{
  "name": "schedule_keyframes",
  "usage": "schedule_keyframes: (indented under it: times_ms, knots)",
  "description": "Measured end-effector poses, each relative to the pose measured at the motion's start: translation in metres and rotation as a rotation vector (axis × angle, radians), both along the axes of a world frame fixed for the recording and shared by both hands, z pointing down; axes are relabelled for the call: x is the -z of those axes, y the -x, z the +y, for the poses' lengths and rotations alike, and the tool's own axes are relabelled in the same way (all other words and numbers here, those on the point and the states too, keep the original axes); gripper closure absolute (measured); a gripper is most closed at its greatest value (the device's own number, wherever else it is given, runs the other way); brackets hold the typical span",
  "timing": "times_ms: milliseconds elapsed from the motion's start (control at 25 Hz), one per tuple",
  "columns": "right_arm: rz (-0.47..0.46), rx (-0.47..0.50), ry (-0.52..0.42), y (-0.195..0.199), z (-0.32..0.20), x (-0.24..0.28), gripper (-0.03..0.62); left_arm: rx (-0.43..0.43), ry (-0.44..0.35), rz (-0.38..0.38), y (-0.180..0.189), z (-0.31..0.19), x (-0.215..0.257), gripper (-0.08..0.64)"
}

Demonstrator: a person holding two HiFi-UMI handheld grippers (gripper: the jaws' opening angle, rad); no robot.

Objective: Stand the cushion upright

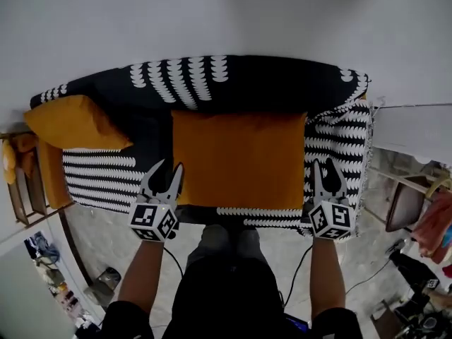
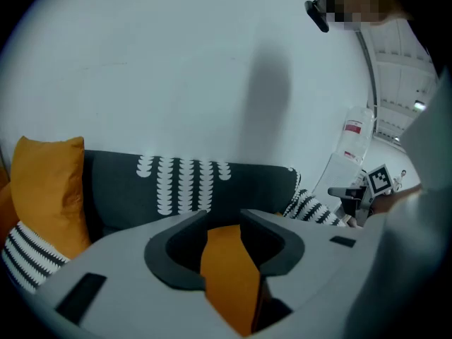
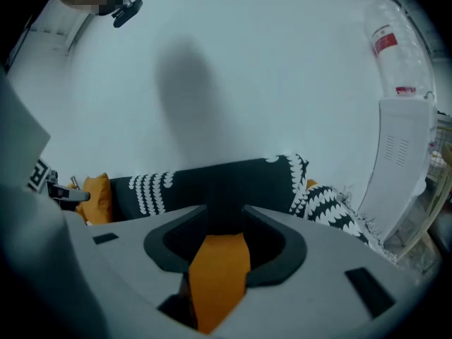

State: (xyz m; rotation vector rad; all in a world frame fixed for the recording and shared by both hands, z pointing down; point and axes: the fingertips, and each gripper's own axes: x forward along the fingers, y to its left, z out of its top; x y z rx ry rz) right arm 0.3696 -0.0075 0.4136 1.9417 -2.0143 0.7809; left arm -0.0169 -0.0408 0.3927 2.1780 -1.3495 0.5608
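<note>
Underfoot: pale floor (image 1: 106,239) runs open along the front edge of the sofa (image 1: 233,83).
Left gripper (image 1: 168,167): jaws pinch the lower left corner of the orange cushion (image 1: 240,157), cloth filling the gap.
Right gripper (image 1: 326,164): jaws closed on the lower right corner of the cushion.
Cushion: mid-seat, its top edge meeting the backrest.
Sofa: black-and-white throw; striped seat free on either side.
Second cushion (image 1: 74,122): propped at the left armrest, well apart.
Wall (image 1: 226,13): plain, directly behind.
</note>
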Motion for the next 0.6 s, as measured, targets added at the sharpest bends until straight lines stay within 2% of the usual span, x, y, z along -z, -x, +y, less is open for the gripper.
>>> schedule_keyframes:
  times_ms: [160, 240, 320, 360, 480, 600]
  knots:
    - [-0.014, -0.008, 0.098, -0.001, -0.007, -0.057, 0.381, 0.028, 0.044, -0.029, 0.012, -0.008, -0.058, 0.373]
    - [-0.013, 0.029, 0.166, 0.001, -0.009, -0.090, 0.316, 0.053, 0.060, -0.061, 0.022, -0.013, -0.090, 0.329]
    - [-0.018, 0.056, 0.233, 0.004, -0.011, -0.123, 0.242, 0.073, 0.093, -0.092, 0.036, -0.017, -0.126, 0.251]
    - [-0.022, 0.066, 0.258, 0.007, -0.011, -0.138, 0.223, 0.092, 0.117, -0.094, 0.046, -0.018, -0.144, 0.223]
    - [-0.033, 0.084, 0.333, 0.014, 0.003, -0.172, 0.202, 0.151, 0.212, -0.079, 0.071, -0.003, -0.186, 0.197]
    - [-0.069, 0.062, 0.418, 0.003, 0.020, -0.199, 0.160, 0.150, 0.282, -0.029, 0.063, 0.008, -0.209, 0.171]
